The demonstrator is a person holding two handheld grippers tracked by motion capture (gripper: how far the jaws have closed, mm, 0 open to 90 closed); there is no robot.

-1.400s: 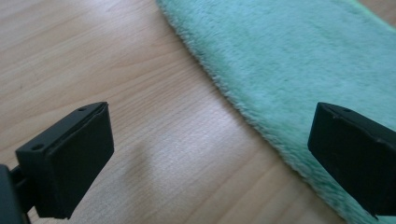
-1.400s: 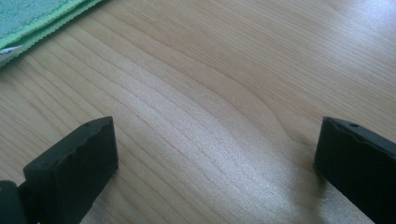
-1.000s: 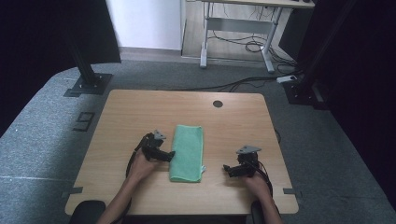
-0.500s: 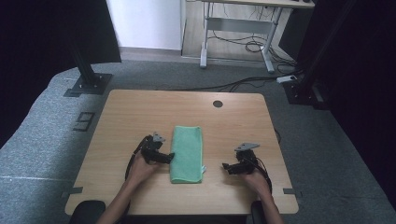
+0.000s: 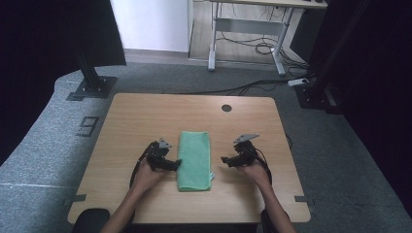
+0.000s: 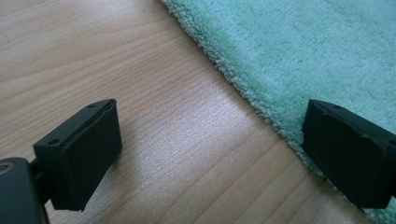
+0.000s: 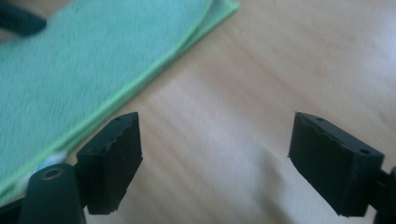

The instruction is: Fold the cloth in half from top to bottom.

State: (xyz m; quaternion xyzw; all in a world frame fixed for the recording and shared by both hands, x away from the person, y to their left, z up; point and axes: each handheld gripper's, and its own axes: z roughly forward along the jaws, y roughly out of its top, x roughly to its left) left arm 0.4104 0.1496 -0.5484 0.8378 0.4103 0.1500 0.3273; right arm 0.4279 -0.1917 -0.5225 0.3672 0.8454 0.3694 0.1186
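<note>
A folded green towel (image 5: pixel 195 160) lies lengthwise on the wooden table (image 5: pixel 145 116). My left gripper (image 5: pixel 175 165) rests at the towel's left edge. In the left gripper view its jaws (image 6: pixel 210 154) stand open, one over bare wood and the other over the towel (image 6: pixel 303 60) rim; they have just closed a little. My right gripper (image 5: pixel 225 159) hovers just right of the towel. Its jaws (image 7: pixel 219 158) are open with bare wood between them and have just been closing; the towel (image 7: pixel 88 70) lies off to their left.
A round cable hole (image 5: pixel 227 108) sits near the table's far edge. Black stand bases (image 5: pixel 90 87) and cables lie on the grey floor beyond, with a white desk frame (image 5: pixel 248 34) farther back. The person's forearms come in over the near table edge.
My right gripper has moved away from the person and slightly left, toward the towel, and its jaws have narrowed. The left gripper and the towel have stayed put.
</note>
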